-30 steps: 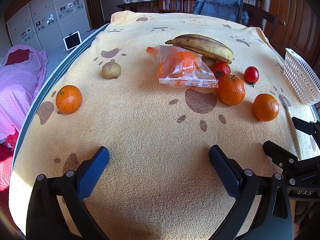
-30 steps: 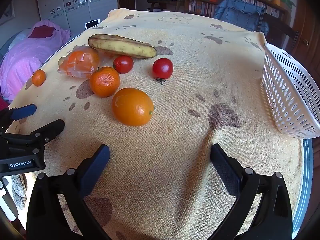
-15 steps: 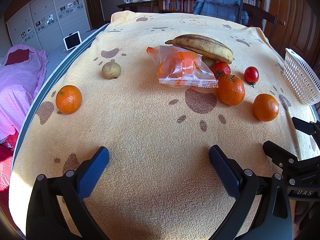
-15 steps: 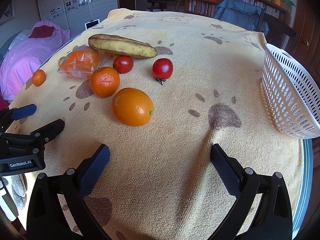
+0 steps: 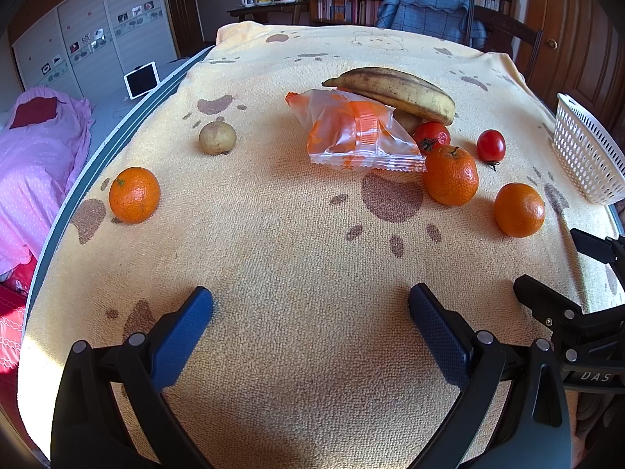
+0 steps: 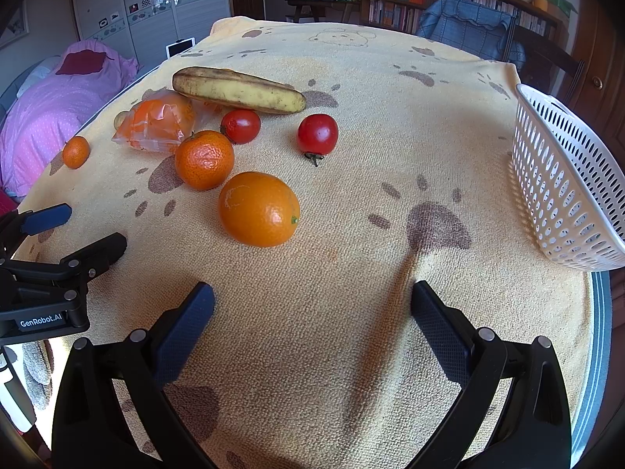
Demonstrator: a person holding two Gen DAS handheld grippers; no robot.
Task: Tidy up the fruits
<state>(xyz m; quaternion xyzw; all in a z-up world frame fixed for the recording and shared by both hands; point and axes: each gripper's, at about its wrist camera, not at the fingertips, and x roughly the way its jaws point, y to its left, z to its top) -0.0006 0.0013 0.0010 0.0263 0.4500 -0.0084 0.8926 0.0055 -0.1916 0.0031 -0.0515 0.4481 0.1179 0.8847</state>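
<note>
Fruit lies on a yellow paw-print cloth (image 5: pixel 297 258): a banana (image 5: pixel 394 88), two tomatoes (image 5: pixel 491 145) (image 5: pixel 431 135), a mandarin (image 5: pixel 451 175), a big orange (image 5: pixel 518 209), a lone mandarin (image 5: pixel 134 194) at the left, and a small brown fruit (image 5: pixel 217 137). In the right wrist view the big orange (image 6: pixel 258 208) lies just ahead of my right gripper (image 6: pixel 312 312), left of centre. A white basket (image 6: pixel 566 179) stands at the right edge. My left gripper (image 5: pixel 310 312) is open and empty near the front edge. The right gripper is open and empty too.
An orange snack bag (image 5: pixel 359 133) lies against the banana. The table edge runs along the left (image 5: pixel 117 133) and by the basket (image 6: pixel 597 312). A pink-covered bed (image 5: pixel 35 164) stands at the left. A chair (image 5: pixel 425 15) and bookshelves stand behind the table.
The right gripper has edged slightly forward toward the big orange. The left gripper has not moved.
</note>
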